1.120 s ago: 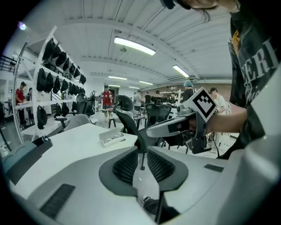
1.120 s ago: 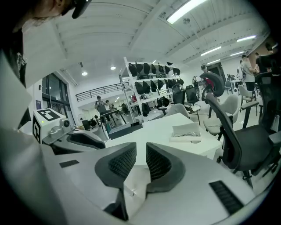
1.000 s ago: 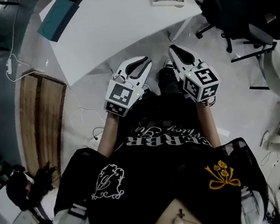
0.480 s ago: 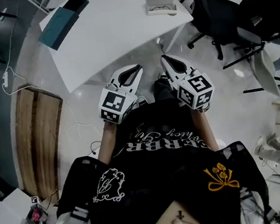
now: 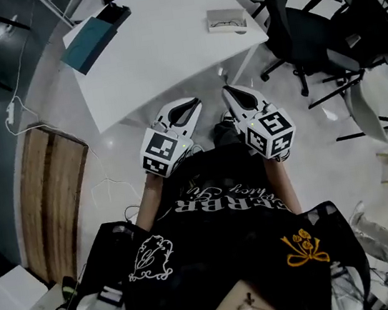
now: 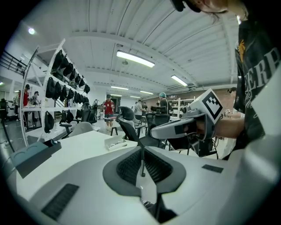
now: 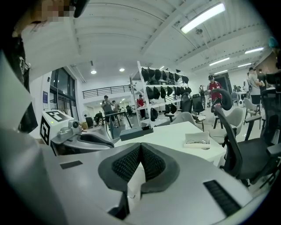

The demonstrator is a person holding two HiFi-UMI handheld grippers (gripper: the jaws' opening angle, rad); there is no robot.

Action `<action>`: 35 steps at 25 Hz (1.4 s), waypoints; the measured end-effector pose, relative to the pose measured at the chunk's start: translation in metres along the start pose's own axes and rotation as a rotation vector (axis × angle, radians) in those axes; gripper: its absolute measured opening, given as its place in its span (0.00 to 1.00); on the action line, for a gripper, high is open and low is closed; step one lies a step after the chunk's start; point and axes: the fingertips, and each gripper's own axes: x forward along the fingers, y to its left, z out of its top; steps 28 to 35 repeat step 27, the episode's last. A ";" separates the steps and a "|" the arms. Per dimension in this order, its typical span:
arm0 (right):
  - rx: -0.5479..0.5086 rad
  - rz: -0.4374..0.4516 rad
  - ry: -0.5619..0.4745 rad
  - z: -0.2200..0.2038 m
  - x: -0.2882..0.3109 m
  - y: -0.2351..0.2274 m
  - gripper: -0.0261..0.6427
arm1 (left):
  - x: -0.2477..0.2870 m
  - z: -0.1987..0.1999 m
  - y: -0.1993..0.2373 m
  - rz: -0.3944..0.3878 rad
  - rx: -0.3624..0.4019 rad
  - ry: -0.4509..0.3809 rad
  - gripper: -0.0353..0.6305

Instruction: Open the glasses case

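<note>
- Teal, flat, rectangular glasses case [image 5: 90, 37]: lies at the far left corner of the white table [image 5: 164, 54], along its left edge. The lid appears to be down, with no gap visible. A dark piece sits at its far end; whether it belongs to the case cannot be told.
- Step in hand: judged to be the approach, before any contact. The case is untouched and unopened.
- Left gripper [image 5: 190, 106]: jaws pressed together on nothing, held off the table before its near edge and well apart from the case.
- Right gripper [image 5: 231, 94]: jaws likewise closed and empty, just beside the left gripper.
- Next move, as judged: both grippers must cross the table to the far left corner and spread their jaws. One would steady the base while the other lifts the lid at its seam.
- White shallow tray [image 5: 226, 30]: near the table's right corner, holding a pair of thin-framed spectacles [image 7: 199, 141]. It takes no part yet.
</note>
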 end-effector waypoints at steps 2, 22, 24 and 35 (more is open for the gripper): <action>-0.018 -0.003 0.005 0.000 0.000 0.003 0.06 | -0.002 -0.001 -0.001 0.001 0.004 0.000 0.11; -0.015 0.000 -0.007 0.004 -0.007 0.010 0.06 | -0.002 -0.001 -0.014 -0.030 0.020 0.010 0.11; -0.016 0.003 -0.005 0.005 -0.006 0.010 0.06 | -0.002 0.000 -0.013 -0.029 0.021 0.010 0.11; -0.016 0.005 -0.005 0.007 -0.004 0.009 0.06 | 0.000 0.002 -0.011 -0.027 0.022 0.009 0.11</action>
